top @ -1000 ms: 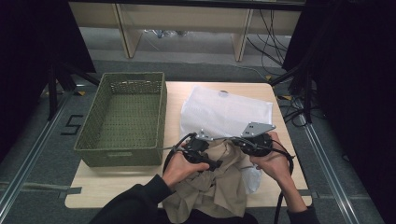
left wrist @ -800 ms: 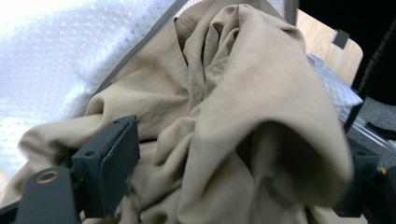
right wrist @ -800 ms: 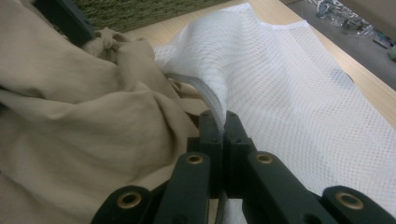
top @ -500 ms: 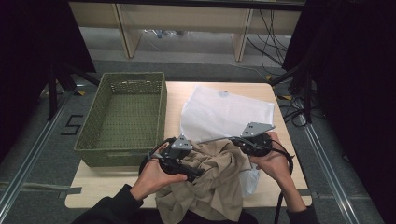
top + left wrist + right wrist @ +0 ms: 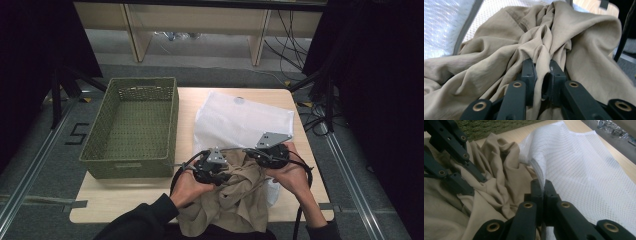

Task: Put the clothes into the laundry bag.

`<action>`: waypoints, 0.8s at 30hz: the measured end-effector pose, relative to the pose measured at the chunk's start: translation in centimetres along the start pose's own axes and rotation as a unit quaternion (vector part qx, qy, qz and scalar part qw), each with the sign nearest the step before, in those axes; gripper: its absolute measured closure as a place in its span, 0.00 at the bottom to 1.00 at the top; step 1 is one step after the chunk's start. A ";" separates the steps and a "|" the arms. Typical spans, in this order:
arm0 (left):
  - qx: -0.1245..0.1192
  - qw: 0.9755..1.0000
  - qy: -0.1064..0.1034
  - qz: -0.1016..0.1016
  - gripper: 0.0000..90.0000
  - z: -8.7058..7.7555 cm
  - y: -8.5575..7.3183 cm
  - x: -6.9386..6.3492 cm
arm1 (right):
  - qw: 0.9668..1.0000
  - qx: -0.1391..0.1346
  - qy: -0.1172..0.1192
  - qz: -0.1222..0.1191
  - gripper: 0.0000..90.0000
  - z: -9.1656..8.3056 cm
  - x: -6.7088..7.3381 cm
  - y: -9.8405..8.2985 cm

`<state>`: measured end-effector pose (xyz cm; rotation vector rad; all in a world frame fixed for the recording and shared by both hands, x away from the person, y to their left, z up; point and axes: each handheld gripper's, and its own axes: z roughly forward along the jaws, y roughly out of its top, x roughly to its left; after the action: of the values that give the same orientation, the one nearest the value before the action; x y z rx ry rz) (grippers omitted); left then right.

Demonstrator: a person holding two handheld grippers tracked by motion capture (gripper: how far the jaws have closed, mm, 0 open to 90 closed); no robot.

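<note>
So right now I've got my left gripper (image 5: pixel 541 75) pinched onto a bunched fold of the crumpled beige cotton garment (image 5: pixel 235 200). Its jaws have just been closing, and the cloth sits squeezed between them. The garment itself is heaped at the near edge of the light wooden table (image 5: pixel 125 200), partly spilling over toward me.

My right gripper (image 5: pixel 543 188) is clamped tight on the hemmed rim of the white mesh laundry bag (image 5: pixel 240 122), which lies flat just behind the garment. I'm holding that rim up so the mouth stays lifted, I reckon that makes stuffing the cloth in way easier.

The green woven rectangular basket (image 5: pixel 132 125) sits off to the left, nothing in it.
</note>
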<state>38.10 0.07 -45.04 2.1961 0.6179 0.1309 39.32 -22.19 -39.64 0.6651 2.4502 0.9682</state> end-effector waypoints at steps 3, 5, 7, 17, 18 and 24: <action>-0.020 1.000 0.004 -0.019 0.66 -1.2 0.0 0.1 | 1.000 -0.002 -0.002 -0.002 1.00 0.0 -0.1 -0.1; -0.020 0.999 0.042 -0.016 0.49 -2.9 0.1 0.9 | 1.000 -0.001 -0.003 -0.002 1.00 0.0 -0.2 -0.2; -0.008 0.998 0.058 -0.033 0.34 -3.8 -0.1 1.7 | 1.000 0.006 -0.004 0.008 1.00 0.1 -0.1 -0.3; 0.069 0.996 0.039 -0.046 0.32 -0.1 -2.3 6.1 | 1.000 0.006 0.007 -0.005 1.00 0.4 0.1 -0.1; 0.059 0.997 0.037 -0.045 0.48 0.2 -2.3 6.1 | 1.000 0.007 -0.001 0.001 1.00 0.5 0.1 -0.1; -0.002 0.999 0.033 0.033 0.80 -0.9 0.1 2.0 | 1.000 0.001 -0.004 -0.001 1.00 0.7 0.1 0.3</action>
<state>39.64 1.62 -44.65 2.2165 0.5815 0.2386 39.71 -21.51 -39.92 0.6665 2.4444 0.9618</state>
